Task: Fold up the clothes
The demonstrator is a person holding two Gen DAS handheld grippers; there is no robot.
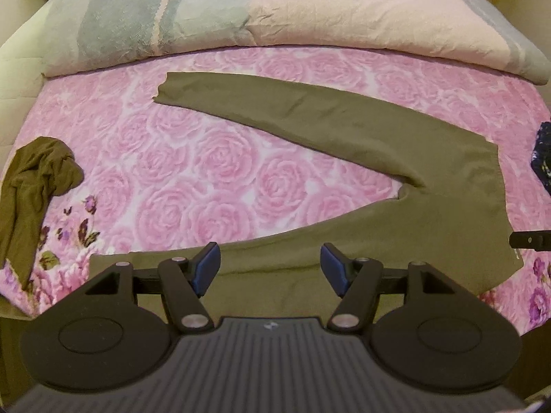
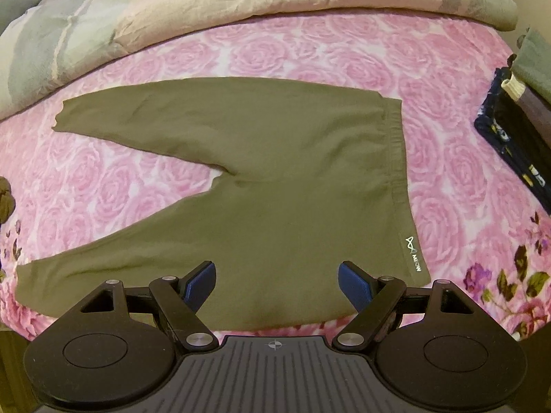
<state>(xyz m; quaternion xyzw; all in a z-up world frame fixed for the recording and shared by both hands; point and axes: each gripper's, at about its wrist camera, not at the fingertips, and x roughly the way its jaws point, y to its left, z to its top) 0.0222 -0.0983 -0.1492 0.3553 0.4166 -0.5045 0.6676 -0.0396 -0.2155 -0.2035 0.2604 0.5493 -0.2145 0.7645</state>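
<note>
Olive trousers (image 2: 275, 179) lie flat on rose bedspread (image 2: 310, 58) — legs spread.

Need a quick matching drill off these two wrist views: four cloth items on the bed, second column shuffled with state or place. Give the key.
Items:
1. olive trousers
2. olive garment
3. quilt
4. dark blue patterned cloth

States and places:
A. bunched up at the left side of the bed
B. lying at the right edge of the bed
C. spread flat, legs apart
D. heaped along the far side of the bed

Pairs: 1-C, 2-A, 3-D, 4-B
</note>
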